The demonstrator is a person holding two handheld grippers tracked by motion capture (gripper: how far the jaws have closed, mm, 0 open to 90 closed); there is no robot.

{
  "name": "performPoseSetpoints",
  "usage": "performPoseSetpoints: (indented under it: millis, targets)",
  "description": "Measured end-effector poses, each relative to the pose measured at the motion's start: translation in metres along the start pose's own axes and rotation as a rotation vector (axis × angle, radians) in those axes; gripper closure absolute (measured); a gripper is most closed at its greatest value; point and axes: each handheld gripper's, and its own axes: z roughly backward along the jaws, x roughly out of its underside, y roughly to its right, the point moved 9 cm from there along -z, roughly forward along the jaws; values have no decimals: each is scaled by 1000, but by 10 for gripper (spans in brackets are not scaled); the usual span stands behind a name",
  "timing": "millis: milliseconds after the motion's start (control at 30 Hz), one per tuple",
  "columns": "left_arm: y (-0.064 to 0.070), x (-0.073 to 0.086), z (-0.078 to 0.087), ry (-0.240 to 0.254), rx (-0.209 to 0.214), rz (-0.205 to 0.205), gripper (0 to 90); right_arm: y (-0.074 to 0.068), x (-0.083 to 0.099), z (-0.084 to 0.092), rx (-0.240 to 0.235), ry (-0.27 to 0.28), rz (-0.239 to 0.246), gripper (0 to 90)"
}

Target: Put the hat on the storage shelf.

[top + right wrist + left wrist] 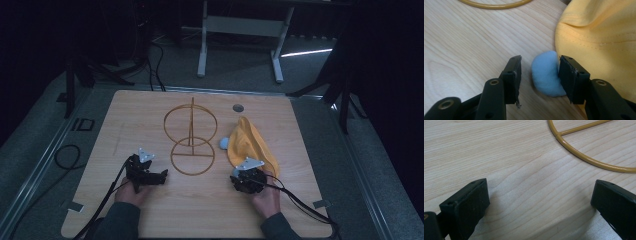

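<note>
A: Where is the blue pompom (548,73)?
B: On the counter (469,50), touching the yellow cap's (604,37) 9 o'clock edge; long axis 12-to-6.
A: Right hand-held gripper (539,75)?
B: Released, straddling it.
A: Left hand-held gripper (539,202)?
B: Released, empty.

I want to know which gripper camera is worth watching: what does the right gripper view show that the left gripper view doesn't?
Right gripper view: a yellow cap and a pale blue soft lump between the right gripper's open jaws, beside one pad. Left gripper view: the left gripper's wide-open jaws over bare wood. Both: the wooden table and part of the yellow wire stand.
</note>
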Motion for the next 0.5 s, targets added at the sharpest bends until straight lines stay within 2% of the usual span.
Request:
performPoseSetpoints:
  millis: [33,100,167,267,400,500]
  targets:
    - [0,0,0,0,0,-1,19,1,0,0,4,2,-1,541]
    - [0,0,0,-1,0,0,19,3,0,0,40,4,11,649]
    - [0,0,0,-1,0,0,19,5,0,0,53,-4,1,699]
    - [0,0,0,-1,0,-1,19,7,-1,2,71,-3,11,776]
    - [0,0,0,-1,0,-1,19,9,-3,7,74,3,7,803]
    - [0,0,0,-1,0,-1,19,10,-10,20,83,35,24,813]
